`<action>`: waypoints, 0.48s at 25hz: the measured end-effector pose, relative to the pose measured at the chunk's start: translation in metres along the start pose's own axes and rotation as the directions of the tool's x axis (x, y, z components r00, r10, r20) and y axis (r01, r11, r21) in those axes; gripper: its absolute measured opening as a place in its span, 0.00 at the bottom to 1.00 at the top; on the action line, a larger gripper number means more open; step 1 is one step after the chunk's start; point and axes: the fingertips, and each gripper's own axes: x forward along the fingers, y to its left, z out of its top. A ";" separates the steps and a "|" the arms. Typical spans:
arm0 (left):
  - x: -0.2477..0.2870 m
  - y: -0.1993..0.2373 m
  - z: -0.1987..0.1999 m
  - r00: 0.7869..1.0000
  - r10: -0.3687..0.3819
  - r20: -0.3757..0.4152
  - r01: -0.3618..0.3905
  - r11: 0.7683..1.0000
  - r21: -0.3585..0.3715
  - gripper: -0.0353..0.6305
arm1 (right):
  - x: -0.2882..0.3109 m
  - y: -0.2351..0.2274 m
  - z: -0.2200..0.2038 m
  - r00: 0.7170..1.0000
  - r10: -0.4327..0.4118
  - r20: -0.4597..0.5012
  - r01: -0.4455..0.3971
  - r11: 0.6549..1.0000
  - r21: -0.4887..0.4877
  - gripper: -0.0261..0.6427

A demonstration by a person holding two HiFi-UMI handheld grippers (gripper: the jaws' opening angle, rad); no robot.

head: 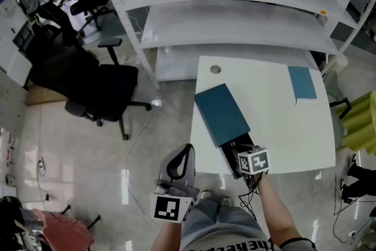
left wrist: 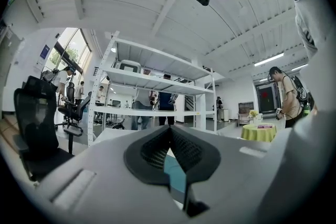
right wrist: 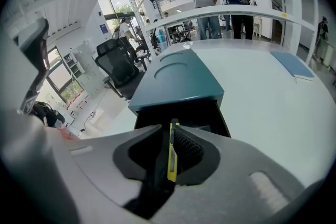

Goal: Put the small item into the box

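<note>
A teal box (head: 222, 113) lies on the white table (head: 276, 126), its black inner tray (head: 238, 147) pulled out toward me at the near end. My right gripper (head: 245, 153) hovers at that open end. In the right gripper view, a thin yellow small item (right wrist: 171, 157) stands on edge between the pads, and the right gripper (right wrist: 171, 128) is shut on it, with the black tray opening (right wrist: 178, 113) and the box (right wrist: 178, 78) just ahead. My left gripper (head: 187, 150) hangs off the table's near left edge, and its jaws (left wrist: 169, 131) meet with nothing between them.
A flat teal book (head: 302, 83) lies at the table's far right, and a round cable hole (head: 215, 69) is at the far left. White shelving (head: 235, 9) stands behind the table. A black office chair (head: 94, 88) is on the floor to the left.
</note>
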 end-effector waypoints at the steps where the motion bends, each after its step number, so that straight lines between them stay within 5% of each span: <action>1: 0.000 -0.002 0.001 1.000 -0.004 0.001 0.004 1.000 0.002 0.07 | -0.004 0.001 0.002 1.000 0.001 0.017 -0.001 1.000 0.000 0.13; 3: 0.000 -0.006 0.003 1.000 -0.010 0.003 0.010 1.000 0.007 0.07 | -0.013 0.004 0.008 0.999 0.003 0.054 -0.003 1.000 -0.002 0.04; 12: 0.000 -0.024 0.009 0.999 -0.044 0.018 0.043 0.999 0.014 0.07 | -0.060 0.023 0.026 0.974 0.043 0.224 -0.035 0.999 -0.038 0.04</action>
